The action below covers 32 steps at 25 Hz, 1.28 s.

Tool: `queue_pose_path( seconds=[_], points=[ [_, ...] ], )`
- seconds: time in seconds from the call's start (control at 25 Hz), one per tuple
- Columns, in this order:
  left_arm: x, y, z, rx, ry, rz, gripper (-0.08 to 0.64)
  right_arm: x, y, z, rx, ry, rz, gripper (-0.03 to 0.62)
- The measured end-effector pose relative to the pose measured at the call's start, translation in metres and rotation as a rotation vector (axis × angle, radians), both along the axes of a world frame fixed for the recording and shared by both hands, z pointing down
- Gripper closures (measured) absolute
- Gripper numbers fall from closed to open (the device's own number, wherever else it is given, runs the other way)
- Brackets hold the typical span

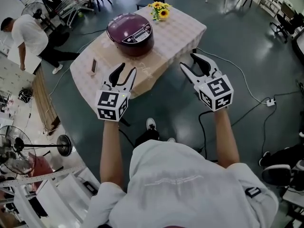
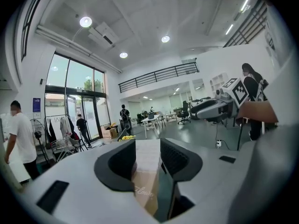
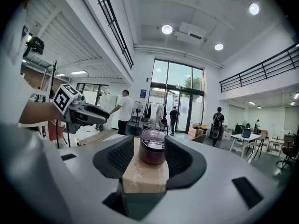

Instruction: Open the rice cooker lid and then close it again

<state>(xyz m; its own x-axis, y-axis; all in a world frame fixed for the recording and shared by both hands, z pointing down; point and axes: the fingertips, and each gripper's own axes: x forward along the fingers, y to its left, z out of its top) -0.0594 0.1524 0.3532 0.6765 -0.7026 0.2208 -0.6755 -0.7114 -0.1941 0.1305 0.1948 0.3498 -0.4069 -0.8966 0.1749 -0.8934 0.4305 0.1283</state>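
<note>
The maroon rice cooker (image 1: 129, 33) stands on a table (image 1: 183, 32) covered with a pale checked cloth, and its lid is down. Both grippers hover in front of the table's near edge, short of the cooker. My left gripper (image 1: 127, 69) is open with nothing between its jaws. Further right, my right gripper (image 1: 188, 61) is open wider and also holds nothing. In the right gripper view the rice cooker (image 3: 153, 147) shows far off between the open jaws. In the left gripper view only the table's cloth (image 2: 148, 158) shows between the jaws; the cooker is not seen there.
A bunch of sunflowers (image 1: 160, 11) stands at the table's far edge and a slim phone-like object (image 1: 94, 65) lies near its left corner. A person in a white shirt (image 1: 26, 34) stands at left. A floor fan (image 1: 28, 148) and a power strip (image 1: 270, 101) with cable are on the floor.
</note>
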Motion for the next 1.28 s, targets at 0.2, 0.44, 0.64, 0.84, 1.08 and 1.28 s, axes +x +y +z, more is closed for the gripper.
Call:
queue_pose_path(
  seconds=[0.2,0.44,0.64,0.84,1.08,1.28],
  points=[
    [0.003,-0.015,0.008,-0.014,0.000,-0.003,0.380,0.003,-0.016,0.006,-0.011,0.004,-0.002,0.374],
    [0.003,-0.060,0.016,-0.021,0.023,-0.010,0.380,0.006,-0.055,0.012,-0.022,0.027,0.002,0.376],
    [-0.001,-0.116,0.022,-0.023,0.038,-0.028,0.381,0.009,-0.108,0.012,-0.034,0.045,0.006,0.379],
    [-0.012,-0.180,0.027,-0.041,0.048,-0.045,0.382,-0.002,-0.172,0.012,-0.051,0.055,-0.008,0.379],
    [-0.030,-0.249,0.029,-0.068,0.057,-0.069,0.387,-0.027,-0.243,0.013,-0.087,0.058,-0.048,0.379],
    [-0.043,-0.293,0.043,-0.097,0.062,-0.087,0.388,-0.047,-0.292,0.033,-0.140,0.075,-0.084,0.379]
  ],
)
